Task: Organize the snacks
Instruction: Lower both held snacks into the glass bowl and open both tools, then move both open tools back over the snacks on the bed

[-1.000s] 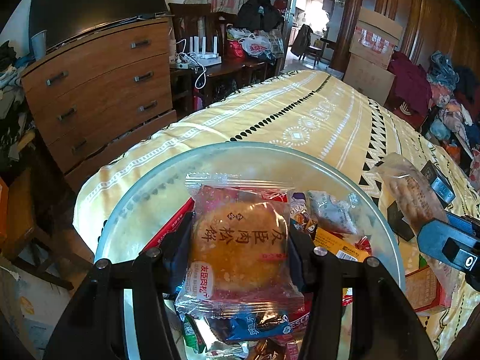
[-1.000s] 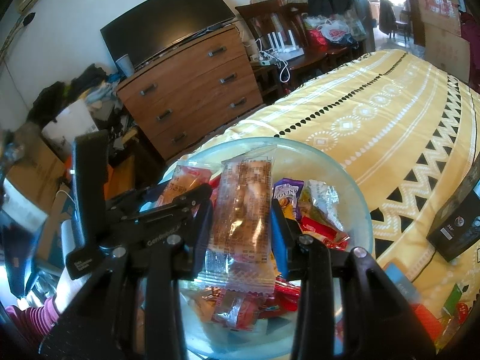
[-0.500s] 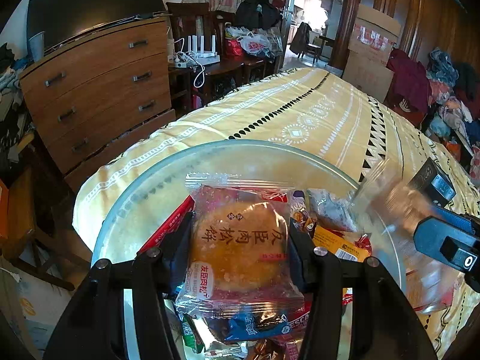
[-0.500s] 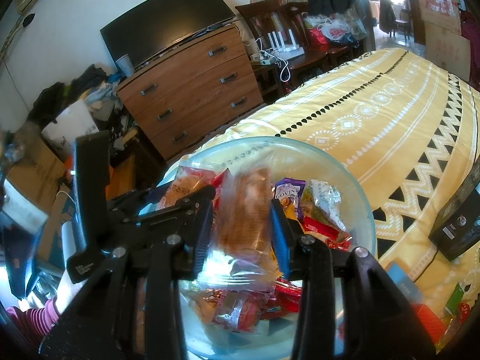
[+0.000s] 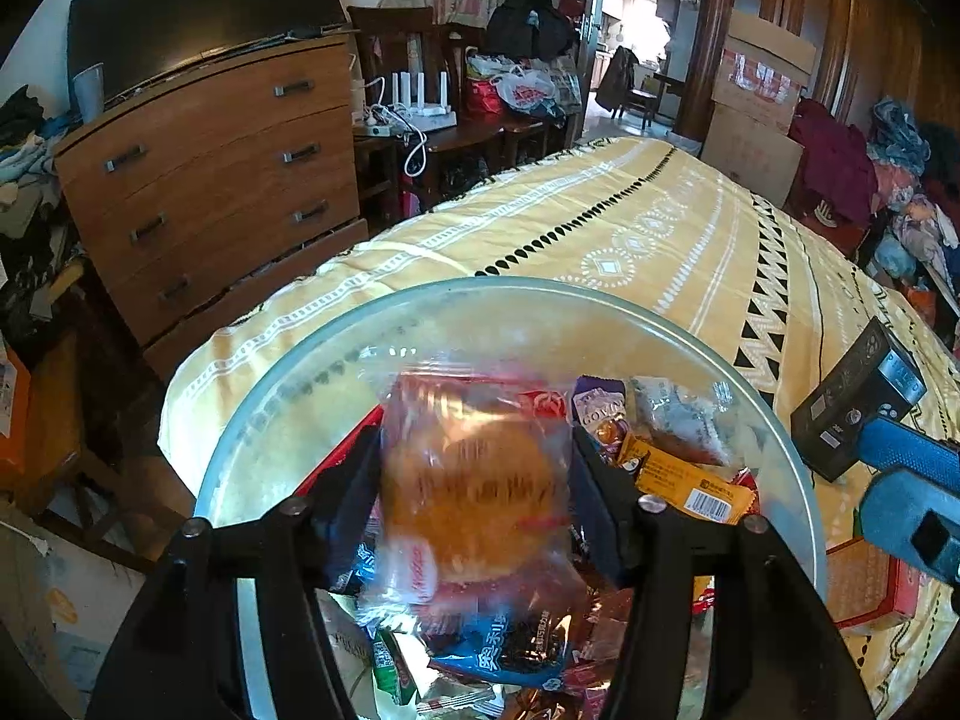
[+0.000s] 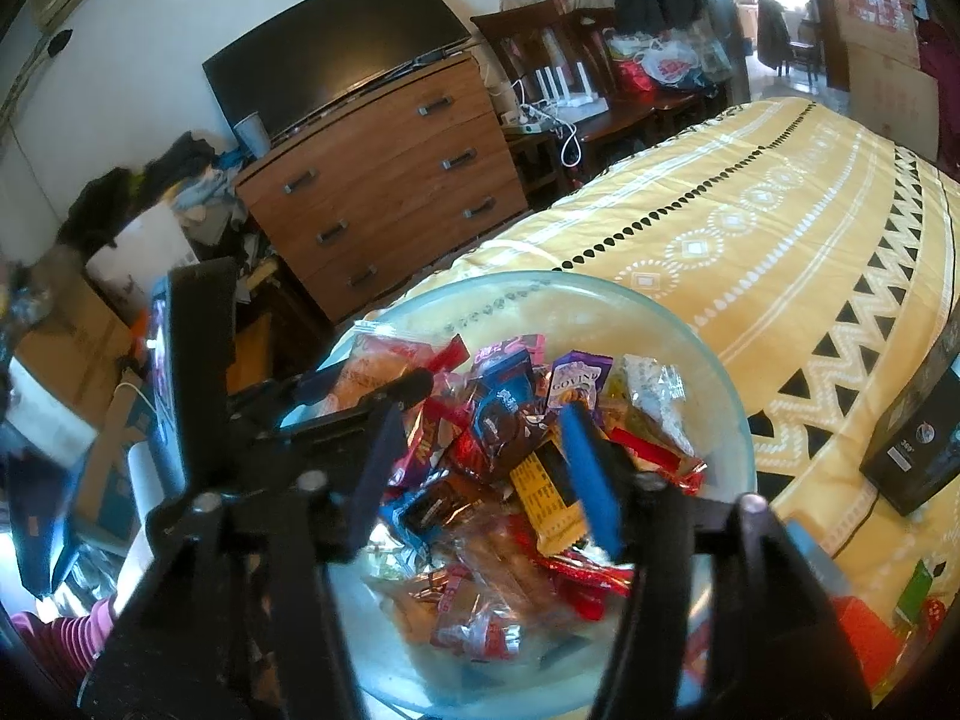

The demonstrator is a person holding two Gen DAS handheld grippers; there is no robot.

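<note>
Both grippers are over the glass bowl (image 5: 288,396) on the yellow patterned bedspread (image 5: 690,240), and the bowl is heaped with wrapped snacks. The left gripper (image 5: 477,483) has its fingers (image 5: 354,480) spread wide around a round pastry in a clear wrapper (image 5: 474,498); the packet is blurred, so I cannot tell whether the pads are pinching its edges or it is slipping free. It sits dead centre between them, flat face toward the camera, directly above the pile.

Over on the right wrist view, the right gripper (image 6: 480,456) is wide open with nothing between its blue-padded fingers (image 6: 591,468). It hangs right above the heap: a purple packet (image 6: 579,375), a yellow barcoded bar (image 6: 540,501), red wrappers all around. A black box (image 6: 918,450) rests on the bedspread off to the right, well apart from the bowl.

The relation that matters: the pastry is straight over the bowl's middle, so my read is that a release sends it down onto the pile with no sideways travel needed. The left gripper owns this one; the right looks free to fetch more.
</note>
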